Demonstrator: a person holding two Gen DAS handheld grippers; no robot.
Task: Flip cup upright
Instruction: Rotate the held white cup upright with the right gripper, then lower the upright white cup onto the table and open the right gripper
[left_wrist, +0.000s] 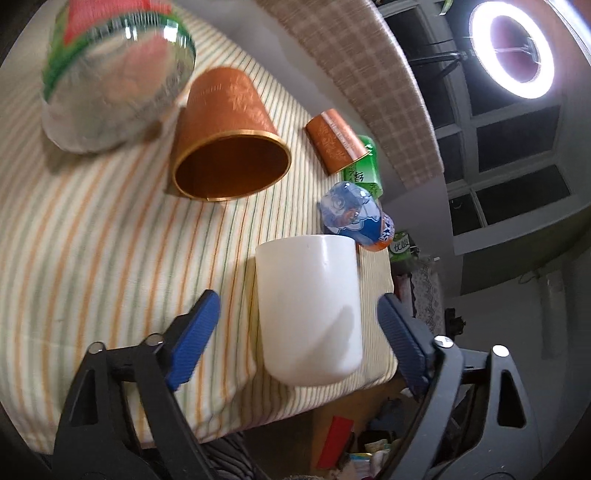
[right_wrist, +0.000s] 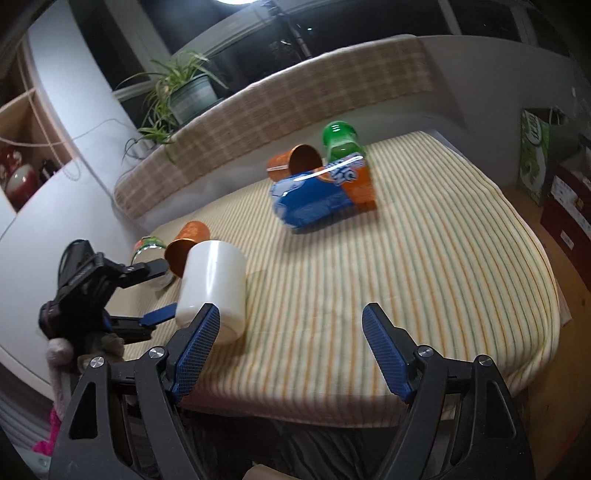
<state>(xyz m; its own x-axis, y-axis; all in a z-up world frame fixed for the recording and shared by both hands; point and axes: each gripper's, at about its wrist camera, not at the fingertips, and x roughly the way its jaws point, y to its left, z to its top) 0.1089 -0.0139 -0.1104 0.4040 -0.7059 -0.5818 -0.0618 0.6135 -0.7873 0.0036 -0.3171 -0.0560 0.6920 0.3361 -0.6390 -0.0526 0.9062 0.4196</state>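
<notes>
I have left tongs (left_wrist: 299, 325) spread, straddling white cup (left_wrist: 308, 310), neither pad touching. Cup sits near front edge of striped surface (left_wrist: 110, 240); rim direction hard to read, probably mouth down. Right tongs (right_wrist: 290, 338) spread, holding nothing. Risk: smooth wall slips if I pinch off-centre, cup tumbles off edge or into orange cup (left_wrist: 229, 147).
</notes>
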